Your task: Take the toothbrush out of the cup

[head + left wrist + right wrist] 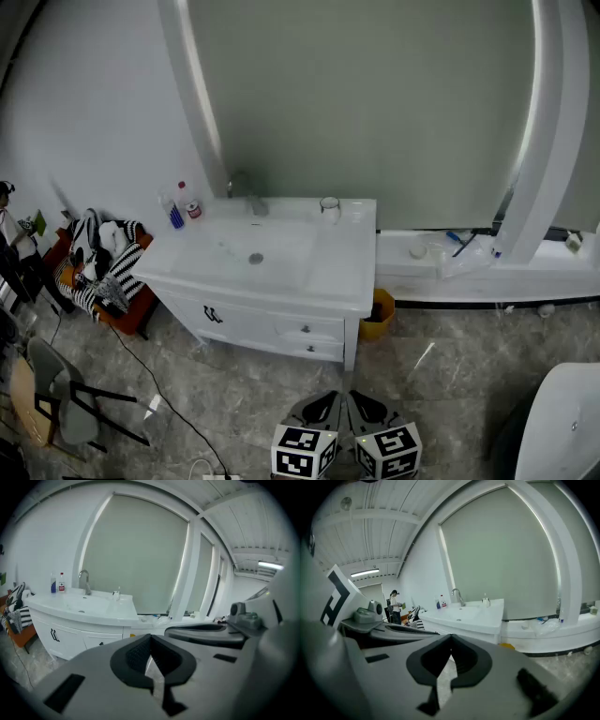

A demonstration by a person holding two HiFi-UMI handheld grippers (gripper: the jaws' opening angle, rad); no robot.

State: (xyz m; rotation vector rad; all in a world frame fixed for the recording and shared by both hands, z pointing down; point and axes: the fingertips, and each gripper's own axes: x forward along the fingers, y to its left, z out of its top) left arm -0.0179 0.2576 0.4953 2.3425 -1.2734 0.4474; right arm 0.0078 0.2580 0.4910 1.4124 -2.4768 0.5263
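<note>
Left gripper (151, 638) and right gripper (451, 641) are hanging closed and empty. I'd be stepping up to the cup (329, 208) first, then opening one.

Head view sits high and well back, tilted steeply down across the grey marbled floor (234, 394) at the white vanity cabinet with its moulded basin (328, 272). Both gripper views ride much lower, right where the left gripper (330, 403) and right gripper (364, 403) poke in at the head view's bottom edge, looking along their own jaws. The left gripper view has the vanity (93, 611) off to its left; the right gripper view has the vanity (473, 618) nearer centre. All three share it, plus the chrome tap (251, 199).
</note>
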